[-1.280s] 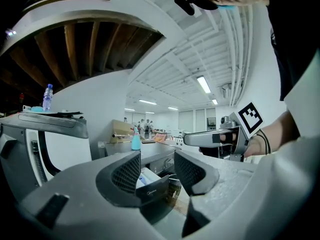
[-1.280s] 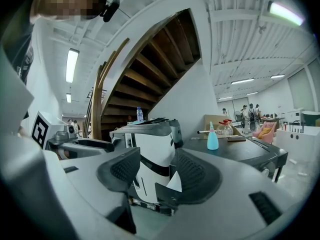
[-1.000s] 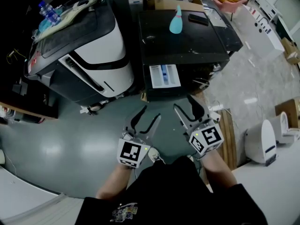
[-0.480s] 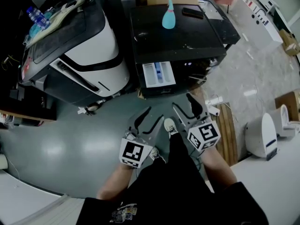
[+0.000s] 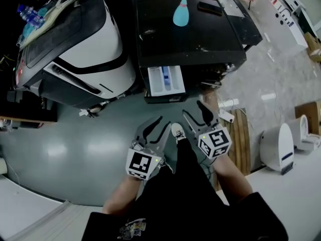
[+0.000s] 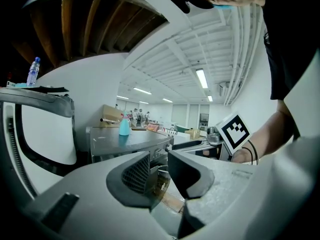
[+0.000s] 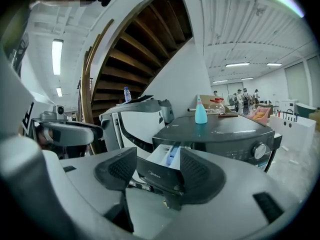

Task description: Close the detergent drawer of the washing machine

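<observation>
The black washing machine (image 5: 190, 34) stands ahead of me, its white detergent drawer (image 5: 165, 80) pulled out from the front, top left. Both grippers hang in the air short of it, over the grey floor. My left gripper (image 5: 156, 128) is below the drawer; its jaws are closing to a narrow gap with nothing between them (image 6: 159, 171). My right gripper (image 5: 197, 113) is wide open and empty. In the right gripper view the drawer's black front (image 7: 150, 175) shows ahead between the jaws of the right gripper (image 7: 159, 166), apart from them.
A teal bottle (image 5: 180, 11) and a dark phone (image 5: 209, 7) lie on the washer's top. A white and black machine (image 5: 75, 44) stands close on the left. The person's shoe (image 5: 176, 131) is between the grippers. A wooden pallet (image 5: 241, 134) lies at right.
Both grippers have come lower and nearer to the washer. The left jaws have narrowed. A shoe has stepped in between the grippers.
</observation>
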Demonstrator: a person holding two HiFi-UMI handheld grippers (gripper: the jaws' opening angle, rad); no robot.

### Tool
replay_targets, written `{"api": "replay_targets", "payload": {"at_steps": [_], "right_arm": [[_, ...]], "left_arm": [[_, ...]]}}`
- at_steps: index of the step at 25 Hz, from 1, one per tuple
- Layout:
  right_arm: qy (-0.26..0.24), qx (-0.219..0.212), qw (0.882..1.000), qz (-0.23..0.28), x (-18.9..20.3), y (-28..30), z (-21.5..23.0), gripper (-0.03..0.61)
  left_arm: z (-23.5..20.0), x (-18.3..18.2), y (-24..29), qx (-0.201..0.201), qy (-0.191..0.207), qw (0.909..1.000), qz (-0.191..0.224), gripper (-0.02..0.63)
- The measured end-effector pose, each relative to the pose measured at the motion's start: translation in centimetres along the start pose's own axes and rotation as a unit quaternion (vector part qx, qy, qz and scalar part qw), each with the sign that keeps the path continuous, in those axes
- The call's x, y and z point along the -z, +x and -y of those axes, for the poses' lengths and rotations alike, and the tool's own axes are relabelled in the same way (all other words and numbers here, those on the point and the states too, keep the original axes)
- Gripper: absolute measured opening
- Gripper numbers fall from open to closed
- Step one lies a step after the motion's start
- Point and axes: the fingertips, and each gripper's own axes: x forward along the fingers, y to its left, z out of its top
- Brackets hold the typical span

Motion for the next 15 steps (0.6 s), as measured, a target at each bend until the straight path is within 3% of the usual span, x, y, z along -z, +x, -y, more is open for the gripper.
{"api": "replay_targets", "payload": {"at_steps": [9,15], "right_arm": [[0.026,0.001,0.999,-0.037,3.1,2.8,2.6,0.255],[0.037,0.006,0.998,-0.058,5.3,4.3,4.2,0.221]], "left_arm": [[-1.2,2.0,2.7,-0.002,-0.023,0.9994,-0.025,0.013],[-1.5,3.4,4.3,0.008,-0.036,0.9984,-0.043,0.004]]}}
